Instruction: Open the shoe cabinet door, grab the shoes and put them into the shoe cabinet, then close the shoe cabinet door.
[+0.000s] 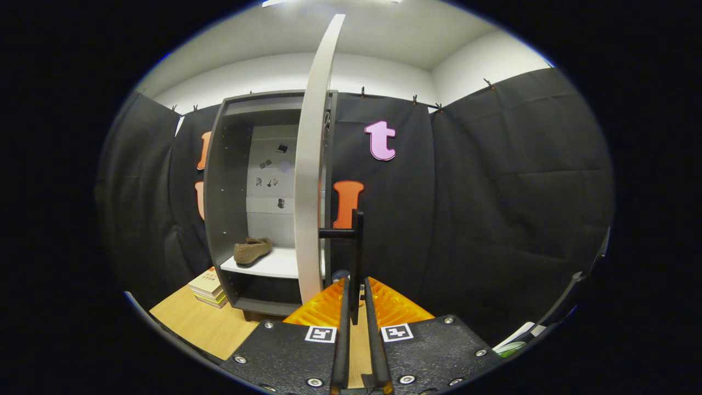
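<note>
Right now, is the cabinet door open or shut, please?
Open: the door stands edge-on, showing a shoe inside; the gripper grips its handle.

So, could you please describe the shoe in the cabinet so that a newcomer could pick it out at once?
Start at the tall dark cabinet against the black cloth, its white door swung open and the door's black handle between the claw's orange fingers. Inside, on the white shelf, lies one tan, fuzzy slipper-like shoe. It is the only thing on that shelf; the books are outside, beside the cabinet's foot.

The open door [310, 181] stands edge-on, leaving the shoe cabinet [230, 181] mouth free.
</note>
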